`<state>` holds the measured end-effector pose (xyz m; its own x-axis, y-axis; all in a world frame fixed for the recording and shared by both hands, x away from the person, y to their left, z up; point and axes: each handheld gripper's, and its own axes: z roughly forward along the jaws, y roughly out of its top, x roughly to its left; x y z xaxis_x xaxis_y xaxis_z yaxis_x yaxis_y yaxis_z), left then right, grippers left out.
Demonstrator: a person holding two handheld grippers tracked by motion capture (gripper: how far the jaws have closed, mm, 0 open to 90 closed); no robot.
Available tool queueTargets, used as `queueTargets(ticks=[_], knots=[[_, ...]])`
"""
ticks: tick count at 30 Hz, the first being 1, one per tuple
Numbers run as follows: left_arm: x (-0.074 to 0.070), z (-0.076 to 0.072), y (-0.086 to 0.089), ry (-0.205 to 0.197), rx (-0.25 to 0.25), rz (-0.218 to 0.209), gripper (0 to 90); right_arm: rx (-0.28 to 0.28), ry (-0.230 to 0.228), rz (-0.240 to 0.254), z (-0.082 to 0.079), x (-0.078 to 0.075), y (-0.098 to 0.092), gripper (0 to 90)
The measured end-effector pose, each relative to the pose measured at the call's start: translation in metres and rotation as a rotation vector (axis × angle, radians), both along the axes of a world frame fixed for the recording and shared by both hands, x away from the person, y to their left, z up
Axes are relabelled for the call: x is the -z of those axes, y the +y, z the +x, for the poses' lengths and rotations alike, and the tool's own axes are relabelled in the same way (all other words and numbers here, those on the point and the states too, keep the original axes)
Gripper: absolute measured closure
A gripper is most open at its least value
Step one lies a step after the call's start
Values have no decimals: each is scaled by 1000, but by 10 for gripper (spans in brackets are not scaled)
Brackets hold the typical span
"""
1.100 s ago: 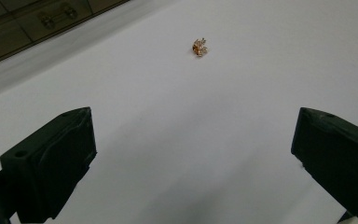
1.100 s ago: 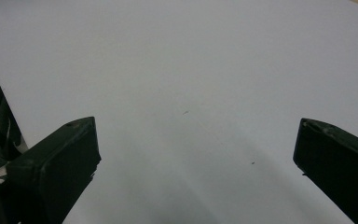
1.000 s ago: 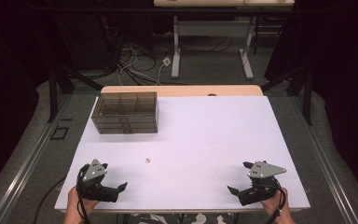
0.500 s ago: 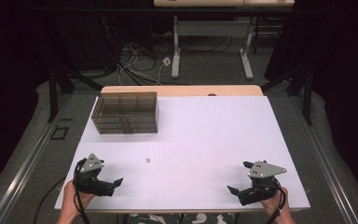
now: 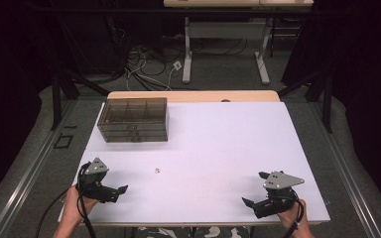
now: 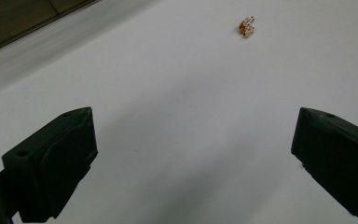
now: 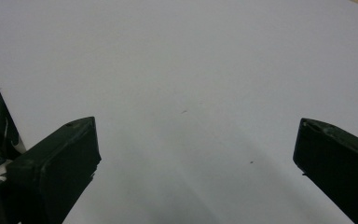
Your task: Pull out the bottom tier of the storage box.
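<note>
My left hand-held gripper [image 5: 120, 191] gaping, empty | its view: orange-and-clear trinket [image 6: 246, 26], maybe an earring; overhead, a speck | right hand-held gripper [image 5: 254, 191] gaping, empty

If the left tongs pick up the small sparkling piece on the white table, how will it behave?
The small sparkling piece looks tiny and probably very light, so a nudge may slide it. Its knobbly, glinting shape suggests a hard, slippery grip. The left tongs stand wide open, and closing carelessly might flick it away.
</note>
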<state>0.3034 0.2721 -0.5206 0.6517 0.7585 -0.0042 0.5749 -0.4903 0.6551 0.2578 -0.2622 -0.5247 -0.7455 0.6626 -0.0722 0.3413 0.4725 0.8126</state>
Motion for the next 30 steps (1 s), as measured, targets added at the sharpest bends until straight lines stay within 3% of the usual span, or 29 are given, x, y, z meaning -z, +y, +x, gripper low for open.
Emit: queueTargets(ticks=[14,30], knots=[[-10,29,12,29,3,15,2,2,0,0,0,0,0,0],[-15,60,9,62,-54,49,0,6,-5,-2,1,1,0,0]])
